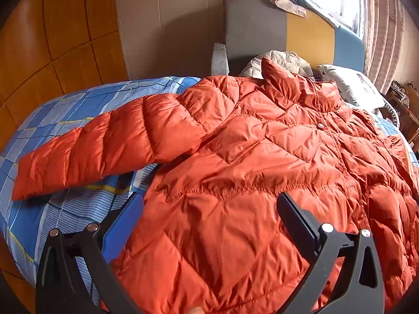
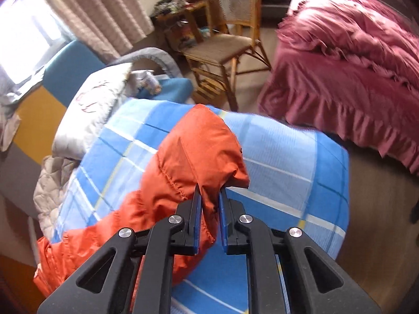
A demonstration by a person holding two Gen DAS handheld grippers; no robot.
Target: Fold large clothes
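Folding has barely begun, judging by the left wrist view: the orange down jacket (image 1: 262, 157) lies spread front-up across the blue plaid bed cover (image 1: 52, 120), its left sleeve (image 1: 104, 146) stretched out flat to the left, collar at the far end. The left gripper (image 1: 209, 209) hovers over the near hem, jaws wide apart, holding nothing. In the right wrist view, the right gripper (image 2: 209, 206) is clamped on the other sleeve's cuff (image 2: 207, 146), lifted off the cover. Both sleeves and the body remain to be folded.
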